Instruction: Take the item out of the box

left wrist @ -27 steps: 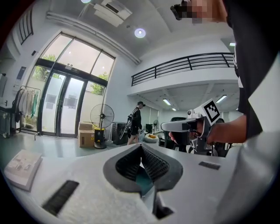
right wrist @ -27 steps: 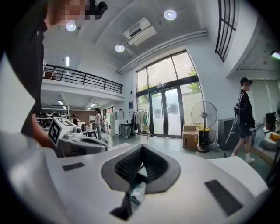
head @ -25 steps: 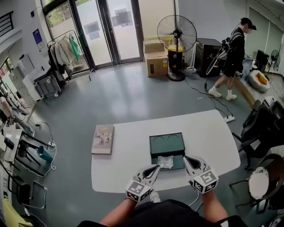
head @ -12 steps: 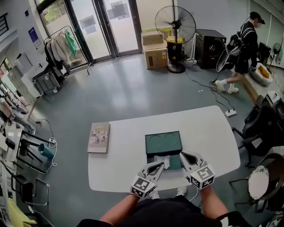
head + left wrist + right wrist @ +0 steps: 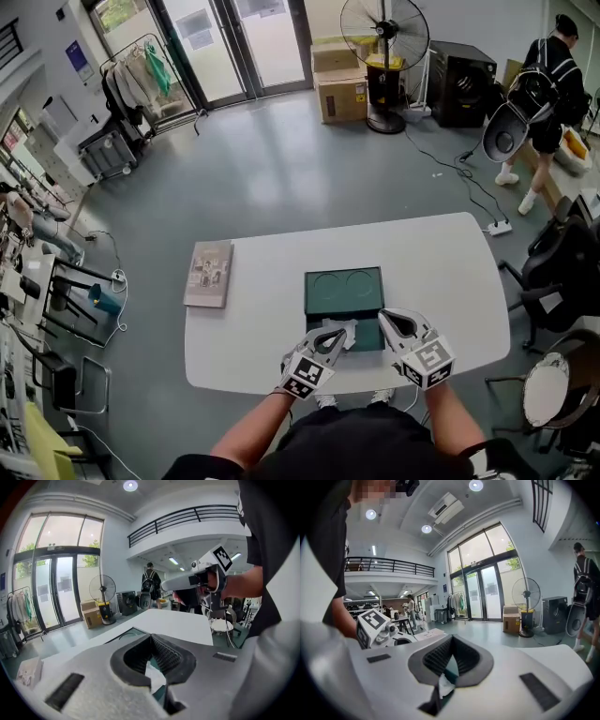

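A dark green box (image 5: pixel 343 292) lies open on the white table (image 5: pixel 441 272), with two round recesses in its far half. A crumpled white item (image 5: pixel 344 339) lies in its near half. My left gripper (image 5: pixel 348 329) is shut, its tips right at the white item. My right gripper (image 5: pixel 383 320) is shut too, over the box's near right corner. In the left gripper view the jaws (image 5: pixel 151 637) meet at the tip, with white item and green box showing through the gap behind. The right gripper view shows the same (image 5: pixel 452 640). Whether either pinches the item is unclear.
A book (image 5: pixel 209 273) lies on the table's left part. Office chairs (image 5: pixel 558 272) stand at the right of the table, a power strip (image 5: pixel 497 228) lies on the floor beyond. A person (image 5: pixel 548 66) walks at the far right near a fan (image 5: pixel 384 37) and cardboard boxes (image 5: pixel 339 89).
Both grippers have closed in a little over the box's near half, the left tips reaching the white item. The person in the background has walked to the right.
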A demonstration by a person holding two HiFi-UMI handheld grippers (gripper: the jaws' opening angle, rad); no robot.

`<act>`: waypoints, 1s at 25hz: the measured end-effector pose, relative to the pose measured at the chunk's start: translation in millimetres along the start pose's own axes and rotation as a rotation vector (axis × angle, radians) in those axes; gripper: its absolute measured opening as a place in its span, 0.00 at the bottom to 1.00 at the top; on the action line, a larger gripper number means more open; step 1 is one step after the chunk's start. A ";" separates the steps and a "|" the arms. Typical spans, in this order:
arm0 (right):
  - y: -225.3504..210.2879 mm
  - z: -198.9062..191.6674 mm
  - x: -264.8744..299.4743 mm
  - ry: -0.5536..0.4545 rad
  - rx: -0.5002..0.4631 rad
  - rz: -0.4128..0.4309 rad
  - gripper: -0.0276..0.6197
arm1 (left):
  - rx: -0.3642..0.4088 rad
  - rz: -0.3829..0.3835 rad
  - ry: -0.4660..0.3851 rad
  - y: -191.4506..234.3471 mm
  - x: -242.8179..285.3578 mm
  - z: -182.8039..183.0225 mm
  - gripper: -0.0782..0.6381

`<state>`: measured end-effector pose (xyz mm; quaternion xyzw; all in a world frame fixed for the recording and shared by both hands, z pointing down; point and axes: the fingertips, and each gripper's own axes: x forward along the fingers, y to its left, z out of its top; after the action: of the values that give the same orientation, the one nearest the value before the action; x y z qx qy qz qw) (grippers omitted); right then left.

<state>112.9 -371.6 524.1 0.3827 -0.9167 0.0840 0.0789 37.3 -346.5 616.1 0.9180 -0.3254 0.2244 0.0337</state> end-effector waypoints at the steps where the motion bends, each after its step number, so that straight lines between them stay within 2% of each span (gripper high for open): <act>1: -3.5 -1.7 0.1 0.000 0.007 -0.003 0.05 | -0.008 -0.011 0.043 -0.6 4.8 -9.5 0.13; 4: -12.3 -5.2 0.3 -0.008 0.031 -0.010 0.05 | -0.034 -0.066 0.191 -6.1 19.4 -44.3 0.15; 6: -13.4 -6.8 1.2 -0.006 0.037 -0.001 0.05 | -0.041 -0.106 0.283 -9.7 27.1 -62.2 0.23; 8: -12.7 -8.3 1.7 0.002 0.037 0.012 0.05 | -0.034 -0.124 0.357 -10.4 33.6 -77.0 0.24; 11: -13.8 -8.3 0.0 0.012 0.036 0.028 0.05 | -0.014 -0.152 0.466 -11.8 42.8 -96.8 0.31; 17: -19.4 -11.9 -1.1 0.031 0.026 0.049 0.05 | 0.060 -0.164 0.559 -0.5 60.2 -120.1 0.33; 21: -18.9 -19.5 1.8 0.063 0.026 0.076 0.05 | 0.108 -0.174 0.632 7.2 67.2 -143.5 0.30; 25: -18.2 -23.6 4.6 0.087 0.022 0.092 0.05 | 0.124 -0.224 0.707 1.5 70.8 -167.7 0.29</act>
<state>124.7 -382.3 549.8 0.3371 -0.9279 0.1143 0.1108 19.7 -354.1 797.2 0.8140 -0.1771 0.5416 0.1128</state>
